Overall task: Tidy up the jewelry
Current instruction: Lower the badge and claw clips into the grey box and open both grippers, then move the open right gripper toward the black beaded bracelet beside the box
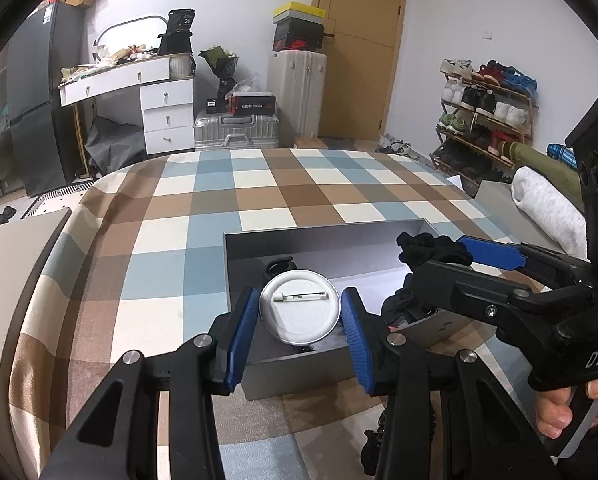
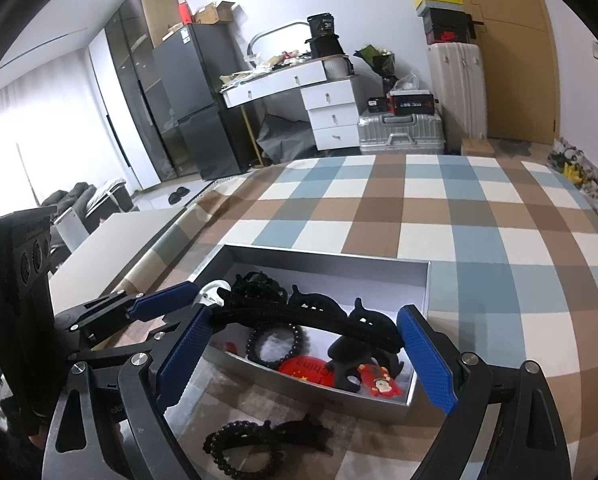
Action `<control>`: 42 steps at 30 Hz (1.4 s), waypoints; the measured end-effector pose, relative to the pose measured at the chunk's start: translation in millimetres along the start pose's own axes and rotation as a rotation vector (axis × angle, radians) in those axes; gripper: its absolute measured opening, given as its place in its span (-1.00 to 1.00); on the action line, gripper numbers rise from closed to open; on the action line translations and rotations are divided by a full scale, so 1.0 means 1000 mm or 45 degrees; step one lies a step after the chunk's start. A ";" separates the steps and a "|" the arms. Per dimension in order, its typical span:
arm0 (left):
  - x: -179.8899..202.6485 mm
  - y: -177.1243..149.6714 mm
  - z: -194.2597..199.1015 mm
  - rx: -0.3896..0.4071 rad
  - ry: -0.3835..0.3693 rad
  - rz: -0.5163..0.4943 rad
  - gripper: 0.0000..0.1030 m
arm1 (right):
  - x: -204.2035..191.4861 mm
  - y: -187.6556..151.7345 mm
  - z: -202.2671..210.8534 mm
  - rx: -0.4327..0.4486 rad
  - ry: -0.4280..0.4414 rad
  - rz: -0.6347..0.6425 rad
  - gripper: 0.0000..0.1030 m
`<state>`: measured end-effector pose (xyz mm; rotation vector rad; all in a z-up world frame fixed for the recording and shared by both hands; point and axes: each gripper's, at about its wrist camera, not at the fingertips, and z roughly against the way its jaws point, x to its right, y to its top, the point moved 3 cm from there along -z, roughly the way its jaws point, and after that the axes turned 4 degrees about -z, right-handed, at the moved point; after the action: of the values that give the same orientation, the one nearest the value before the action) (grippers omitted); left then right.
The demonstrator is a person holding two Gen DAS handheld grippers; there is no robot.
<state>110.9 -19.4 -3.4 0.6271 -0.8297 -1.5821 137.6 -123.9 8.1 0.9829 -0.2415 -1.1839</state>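
Checked bedding (image 1: 283, 196) in blue, brown and cream squares covers the wide, soft surface where a shallow grey box (image 2: 423, 280) sits, its long side running left to right in the left wrist view.

Nearest in the left wrist view, the left gripper (image 1: 299, 324) clamps a round white pin badge (image 1: 299, 308) between its ribbed blue pads, one pad on each side of the rim. The badge shows its plain back, with the metal pin bar lying level across the upper half, and it hangs over the near wall of the box.

In the right wrist view, the right gripper (image 2: 305, 354) grasps a long, curved black headband (image 2: 299, 320) with a matte, velvety look. Its arc runs from pad to pad across the picture, bowed upward, over the near half of the box. On the bedding in front of the box lie a black beaded bracelet (image 2: 239, 446) and a black claw clip (image 2: 303, 432).

Inside the box, under the headband, rest a second bracelet of dark round beads (image 2: 271, 354), a red round badge (image 2: 311, 372), a small red figure charm (image 2: 379, 384) and several black, glossy claw clips (image 2: 319, 304), crowded toward the near wall.

Beyond the bed stand a white desk with drawers (image 1: 163, 92), a ribbed silver suitcase (image 1: 235, 130), a tall pale suitcase (image 1: 297, 92) topped with shoe boxes, a wooden door (image 1: 359, 40) and a shoe rack (image 1: 487, 112).
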 end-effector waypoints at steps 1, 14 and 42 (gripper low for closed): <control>0.000 0.000 0.000 0.001 0.001 0.002 -0.28 | 0.001 0.000 -0.001 -0.003 0.001 -0.005 0.82; -0.001 0.001 0.000 0.016 0.003 0.006 -0.28 | 0.008 0.000 0.002 0.000 -0.073 -0.027 0.84; 0.006 -0.012 0.035 0.013 0.021 -0.002 0.98 | 0.032 -0.032 0.033 -0.097 -0.084 -0.031 1.00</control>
<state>75.6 -18.6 8.7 0.6476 -0.8261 -1.5731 108.7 -169.4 -6.1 0.8836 -0.2356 -1.2401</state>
